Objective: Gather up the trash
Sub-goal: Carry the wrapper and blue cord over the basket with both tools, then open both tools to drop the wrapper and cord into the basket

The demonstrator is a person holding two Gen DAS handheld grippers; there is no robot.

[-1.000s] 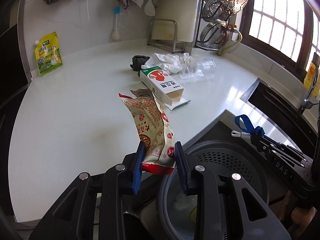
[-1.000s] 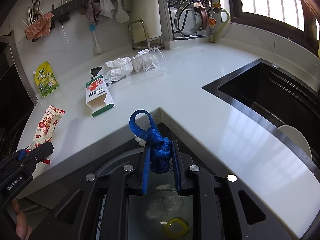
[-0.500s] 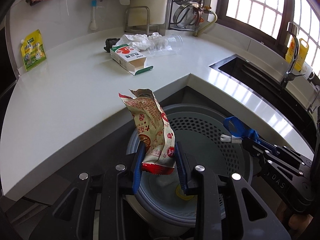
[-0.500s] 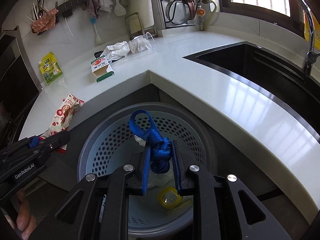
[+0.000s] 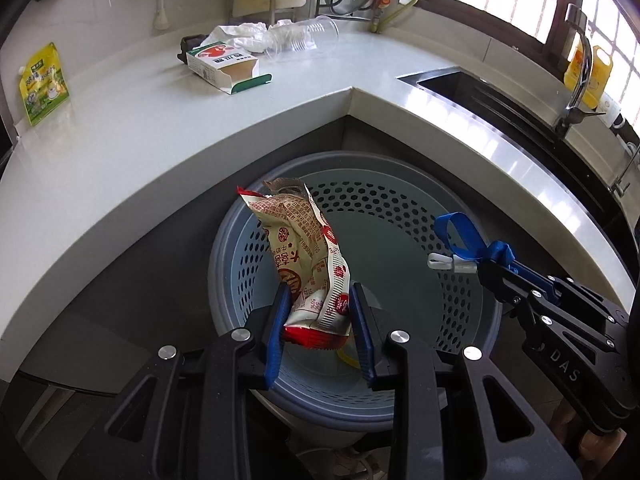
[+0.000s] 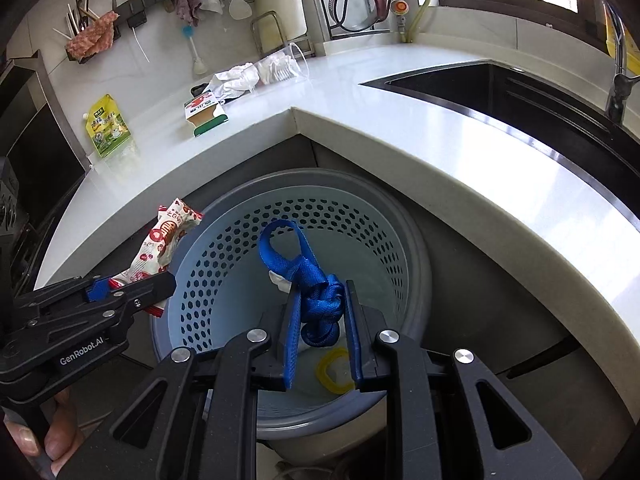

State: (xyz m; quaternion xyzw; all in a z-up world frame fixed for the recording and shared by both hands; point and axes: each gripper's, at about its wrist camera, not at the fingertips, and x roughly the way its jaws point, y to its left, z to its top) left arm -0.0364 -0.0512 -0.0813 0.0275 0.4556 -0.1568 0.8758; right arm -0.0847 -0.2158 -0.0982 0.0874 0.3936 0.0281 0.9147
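your left gripper (image 5: 318, 312) pinches the light, crinkly snack wrapper (image 5: 306, 256) by its bottom seam over the bin (image 5: 472, 344), your right gripper (image 6: 320, 316) clamps the limp blue strap (image 6: 316, 288) at its knot; both should drop freely

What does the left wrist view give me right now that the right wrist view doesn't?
Left wrist only: the left gripper head-on, shut on the snack wrapper, and the yellow bottle by the faucet.
Right wrist only: the right gripper head-on, shut on the knotted blue strap, and the wall rail of hanging utensils.
Both: the perforated bin below, and the carton on the counter.
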